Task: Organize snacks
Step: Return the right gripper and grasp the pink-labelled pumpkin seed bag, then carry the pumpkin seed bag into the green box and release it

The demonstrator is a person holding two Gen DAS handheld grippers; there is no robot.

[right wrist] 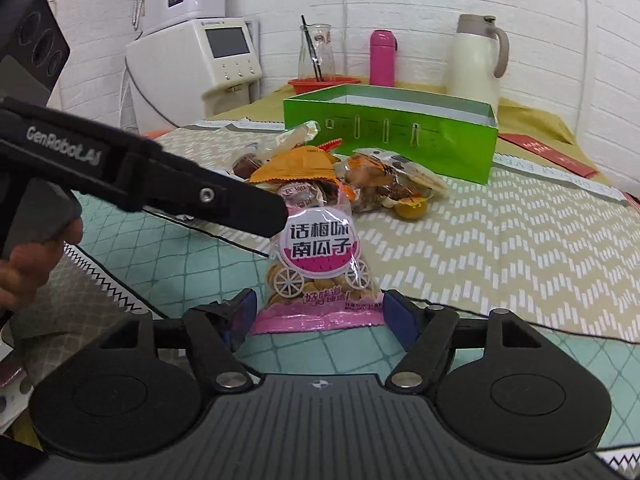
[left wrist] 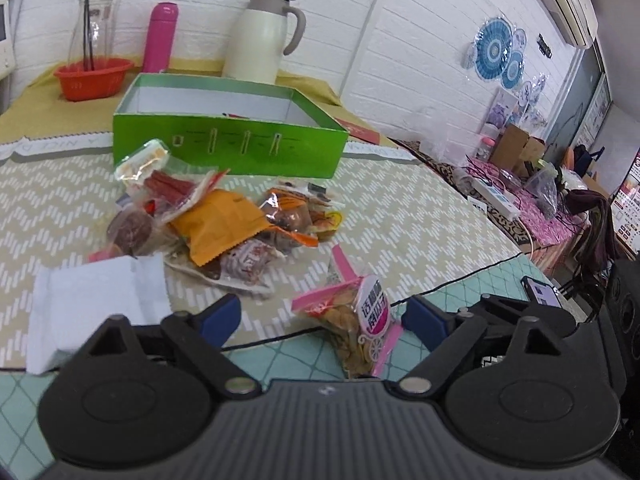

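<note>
My left gripper (left wrist: pixel 322 320) has its jaws spread wide, and the pink pumpkin-seed packet (left wrist: pixel 356 320) lies between the blue pads (left wrist: pixel 222 316) without either pad touching it. From my right wrist camera I see my right gripper (right wrist: pixel 316 316) open as well, its fingers on either side of the packet's (right wrist: pixel 316 264) lower sealed edge; whether the pads graze the wrapper I cannot tell. The packet sits near the front edge of the table, where the teal cloth (right wrist: pixel 192 264) meets the beige chevron cloth (right wrist: pixel 520 240). Behind it, toward the middle of the table, is the heap of mixed snacks (left wrist: pixel 216 224), and beyond that the open green box (left wrist: pixel 228 140). A white folded cloth (left wrist: pixel 96 304) lies left of the heap. At the far edge stand a cream jug (left wrist: pixel 260 36), a pink flask (left wrist: pixel 160 36) and a red basket (left wrist: pixel 94 78).
</note>
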